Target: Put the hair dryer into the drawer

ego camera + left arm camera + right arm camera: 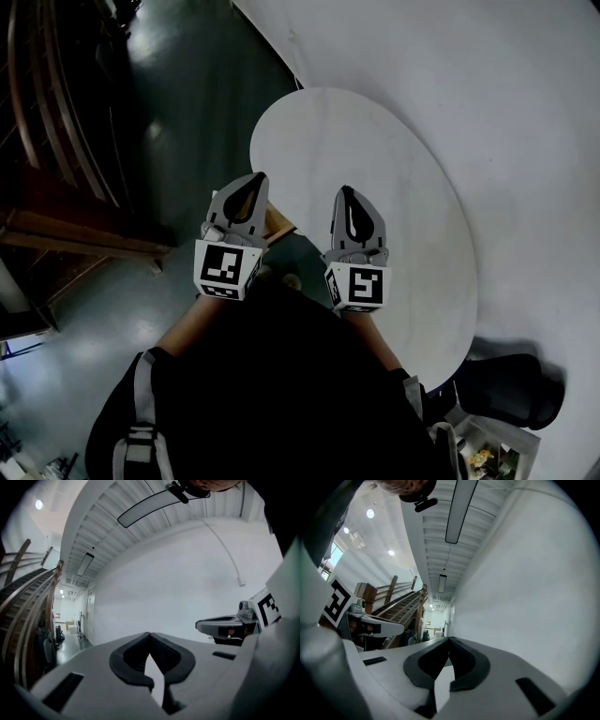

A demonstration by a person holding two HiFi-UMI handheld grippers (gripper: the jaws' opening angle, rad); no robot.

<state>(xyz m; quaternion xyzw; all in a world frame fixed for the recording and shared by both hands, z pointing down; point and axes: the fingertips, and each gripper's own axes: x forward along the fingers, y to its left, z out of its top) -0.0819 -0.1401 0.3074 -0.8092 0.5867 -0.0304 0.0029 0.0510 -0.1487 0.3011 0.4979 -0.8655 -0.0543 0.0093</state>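
A: Head view?
B: L gripper (pixel 254 178) and R gripper (pixel 345 191), grey w/ black tips, over a smooth round white table (pixel 412 178).
A: L gripper view?
B: Curved black pads (pixel 126 657) clenched, nothing btwn.
A: R gripper view?
B: Same, clenched, empty. Can't tell where hair dryer is.

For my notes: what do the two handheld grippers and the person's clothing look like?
The left gripper and right gripper are grey tapering shells with black-lined jaws. Each carries a white cube printed with black square markers. The person wears a dark top with grey straps.
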